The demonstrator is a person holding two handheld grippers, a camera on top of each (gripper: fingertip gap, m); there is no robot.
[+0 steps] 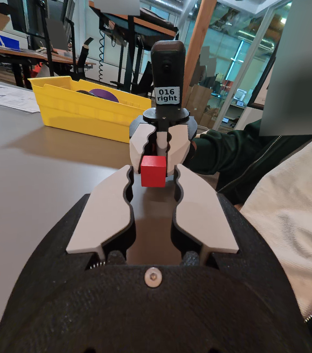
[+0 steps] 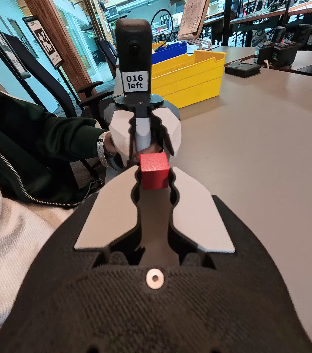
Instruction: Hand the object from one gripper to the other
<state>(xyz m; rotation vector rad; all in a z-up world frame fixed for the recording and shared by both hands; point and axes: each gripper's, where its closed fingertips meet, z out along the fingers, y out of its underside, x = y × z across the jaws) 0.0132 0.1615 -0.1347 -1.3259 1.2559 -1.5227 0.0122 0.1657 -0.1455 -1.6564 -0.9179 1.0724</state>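
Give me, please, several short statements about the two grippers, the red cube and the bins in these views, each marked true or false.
1. The right gripper is shut on the red cube. True.
2. The left gripper already clamps the cube. False: its jaws stand open, with a gap to the cube on each side.
3. The cube rests on the table. False: it is held up in the air above it.
4. A yellow bin stands on the table behind the grippers. True.
5. The yellow bin is empty. False: a purple round thing lies in it.
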